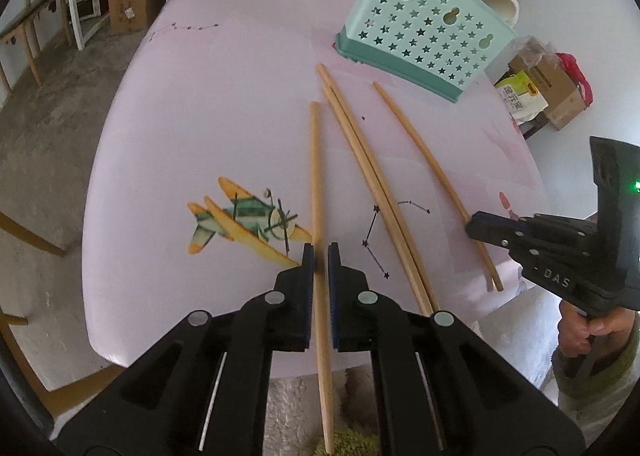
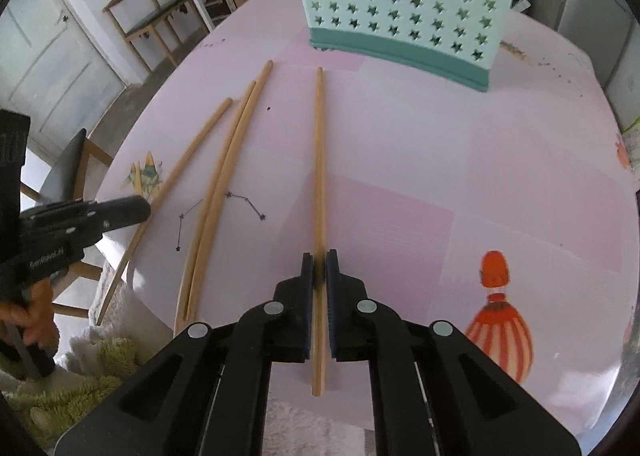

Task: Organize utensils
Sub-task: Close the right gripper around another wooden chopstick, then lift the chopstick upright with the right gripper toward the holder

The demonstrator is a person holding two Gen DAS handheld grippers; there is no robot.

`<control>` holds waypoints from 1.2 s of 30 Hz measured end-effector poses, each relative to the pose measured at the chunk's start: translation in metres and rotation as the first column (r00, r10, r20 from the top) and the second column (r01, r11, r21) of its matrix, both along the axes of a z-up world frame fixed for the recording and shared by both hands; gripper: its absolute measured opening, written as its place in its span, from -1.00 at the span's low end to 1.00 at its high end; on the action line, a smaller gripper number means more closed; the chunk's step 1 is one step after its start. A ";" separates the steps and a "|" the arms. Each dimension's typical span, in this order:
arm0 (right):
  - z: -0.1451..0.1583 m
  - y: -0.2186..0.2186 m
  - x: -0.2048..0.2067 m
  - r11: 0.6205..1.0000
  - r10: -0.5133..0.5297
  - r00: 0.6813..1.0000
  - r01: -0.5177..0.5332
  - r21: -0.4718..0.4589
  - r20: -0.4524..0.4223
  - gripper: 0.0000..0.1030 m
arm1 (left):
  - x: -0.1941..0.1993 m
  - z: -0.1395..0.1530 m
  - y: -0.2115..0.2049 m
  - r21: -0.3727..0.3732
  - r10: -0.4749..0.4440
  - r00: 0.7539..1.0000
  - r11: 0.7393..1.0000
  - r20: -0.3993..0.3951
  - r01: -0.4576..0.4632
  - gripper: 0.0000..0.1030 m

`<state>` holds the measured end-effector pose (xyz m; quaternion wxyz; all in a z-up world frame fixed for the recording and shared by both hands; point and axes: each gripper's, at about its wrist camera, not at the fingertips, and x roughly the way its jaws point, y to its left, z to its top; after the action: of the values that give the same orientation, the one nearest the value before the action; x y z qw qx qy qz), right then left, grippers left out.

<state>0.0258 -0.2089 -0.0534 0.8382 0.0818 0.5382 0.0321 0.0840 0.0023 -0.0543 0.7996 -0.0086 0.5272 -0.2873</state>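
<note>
Bench: round top under a pink printed cover (image 1: 200, 116), showing an airplane print (image 1: 244, 218) and, in the right wrist view, a balloon print (image 2: 498, 320).
Holder: mint-green utensil basket (image 1: 424, 36) with star cut-outs, standing upright at the far side of the bench; also seen in the right wrist view (image 2: 404, 4).
Chopsticks: four wooden sticks lying on the bench, pointing roughly toward the holder.
Left chopstick (image 1: 316, 176): leftmost of the four, its near end overhanging the bench edge.
Middle pair (image 1: 368, 176): two sticks lying side by side and touching, between the other two, not held by either tool.
Right chopstick (image 2: 319, 160): lies apart from the pair, on the holder side.
Left gripper (image 1: 321, 252): jaws set on either side of the left chopstick with a narrow gap showing; whether they are clenched cannot be told.
Right gripper (image 2: 319, 260): jaws closed against the right chopstick near its lower end, grasping it.
Contact with bench: both sticks between the jaws appear to lie flat on the cover.
</note>
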 end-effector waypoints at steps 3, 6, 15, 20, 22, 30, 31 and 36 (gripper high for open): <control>0.000 0.002 0.005 1.000 -0.001 1.000 0.001 -0.016 0.012 -0.84 | 0.007 0.000 -0.008 0.031 -0.014 1.000 0.999 0.015 0.014 -0.75; -0.004 0.009 0.022 0.998 -0.007 0.999 0.009 -0.058 0.040 -0.84 | 0.012 0.000 -0.020 0.086 -0.042 0.997 0.996 0.072 0.035 -0.75; -0.002 0.006 0.017 0.996 -0.029 0.998 0.034 -0.088 0.062 -0.88 | 0.018 0.002 -0.024 0.162 -0.035 0.987 0.987 0.159 0.009 -0.90; -0.001 -0.011 -0.003 0.997 -0.049 0.999 0.049 -0.054 0.018 -0.85 | 0.014 0.003 0.001 0.137 0.011 0.994 0.990 0.110 -0.026 -0.90; -0.003 -0.011 -0.002 0.998 -0.046 0.999 0.047 -0.045 0.021 -0.81 | 0.018 0.001 0.001 0.144 0.011 0.994 0.989 0.109 -0.026 -0.89; -0.005 -0.003 0.036 0.994 -0.073 0.993 0.080 -0.072 0.093 -0.66 | 0.041 -0.001 -0.018 0.155 0.029 0.988 0.987 0.150 -0.053 -0.88; -0.005 -0.003 0.037 0.994 -0.080 0.992 0.086 -0.066 0.096 -0.73 | 0.043 -0.001 -0.019 0.154 0.030 0.988 0.987 0.154 -0.054 -0.89; -0.006 -0.005 0.035 0.995 -0.080 0.993 0.084 -0.046 0.088 -0.86 | 0.045 -0.001 -0.021 0.159 0.028 0.986 0.986 0.161 -0.054 -0.90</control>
<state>0.0613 -0.2138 -0.0595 0.8631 0.0815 0.4982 -0.0124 0.1291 -0.0186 -0.0551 0.8428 0.0687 0.4833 -0.2265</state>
